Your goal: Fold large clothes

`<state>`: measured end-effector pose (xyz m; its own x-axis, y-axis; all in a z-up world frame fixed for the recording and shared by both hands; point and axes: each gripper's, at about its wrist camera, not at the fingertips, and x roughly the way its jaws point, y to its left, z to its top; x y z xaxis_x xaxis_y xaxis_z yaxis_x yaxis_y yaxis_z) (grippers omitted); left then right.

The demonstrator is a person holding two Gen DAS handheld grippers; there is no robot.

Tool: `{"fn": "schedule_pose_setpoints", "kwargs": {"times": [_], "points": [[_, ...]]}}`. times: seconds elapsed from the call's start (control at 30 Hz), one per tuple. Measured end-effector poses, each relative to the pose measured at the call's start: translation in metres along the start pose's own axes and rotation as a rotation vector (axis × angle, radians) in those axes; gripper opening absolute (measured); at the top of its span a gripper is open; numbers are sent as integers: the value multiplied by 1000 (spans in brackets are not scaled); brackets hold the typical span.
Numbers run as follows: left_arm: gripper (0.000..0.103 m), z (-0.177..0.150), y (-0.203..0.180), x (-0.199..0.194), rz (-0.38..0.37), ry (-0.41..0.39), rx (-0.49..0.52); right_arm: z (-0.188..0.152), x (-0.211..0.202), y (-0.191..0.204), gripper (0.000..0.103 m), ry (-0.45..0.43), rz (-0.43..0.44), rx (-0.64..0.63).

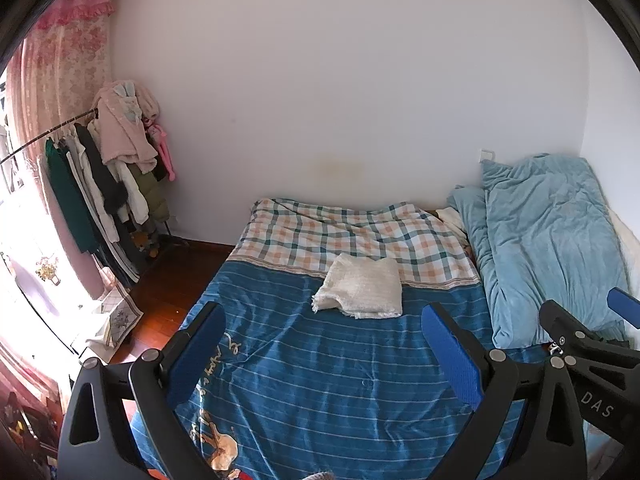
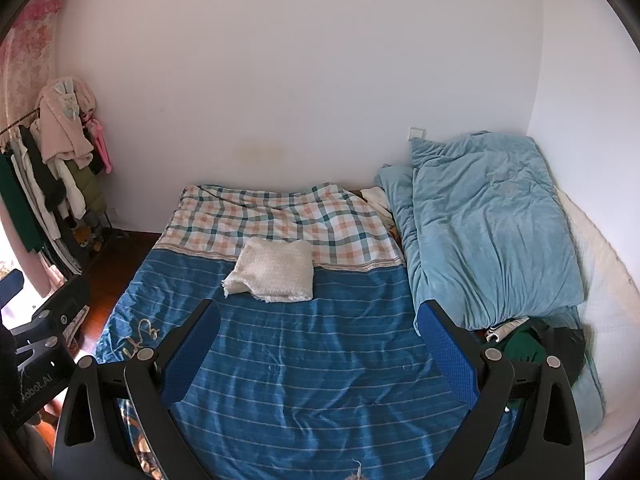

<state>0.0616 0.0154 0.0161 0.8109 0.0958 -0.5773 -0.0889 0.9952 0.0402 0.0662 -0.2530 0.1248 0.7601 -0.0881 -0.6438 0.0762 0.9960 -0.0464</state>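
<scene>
A cream knitted garment (image 1: 362, 288) lies folded into a rough rectangle on the blue striped bed cover (image 1: 320, 380), at the seam with the checked sheet (image 1: 340, 232). It also shows in the right wrist view (image 2: 274, 276). My left gripper (image 1: 324, 352) is open and empty, held above the blue cover, short of the garment. My right gripper (image 2: 318, 348) is open and empty at a similar height, and shows at the right edge of the left wrist view (image 1: 592, 344). A tuft of pale fabric (image 2: 354, 474) shows at the bottom edge.
A light blue duvet (image 2: 488, 232) is bunched along the bed's right side, with dark green clothes (image 2: 532, 348) at its near end. A clothes rack (image 1: 100, 176) stands at the left by the pink curtain (image 1: 60, 60). Wooden floor (image 1: 160, 280) lies left of the bed.
</scene>
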Motion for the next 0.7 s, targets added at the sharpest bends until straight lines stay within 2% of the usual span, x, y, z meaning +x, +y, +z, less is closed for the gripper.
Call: {"fn": "schedule_pose_setpoints", "kwargs": {"times": [0.7], "points": [[100, -1, 2, -1, 13, 8, -4, 3, 4, 1, 100, -4, 3, -4]]}}
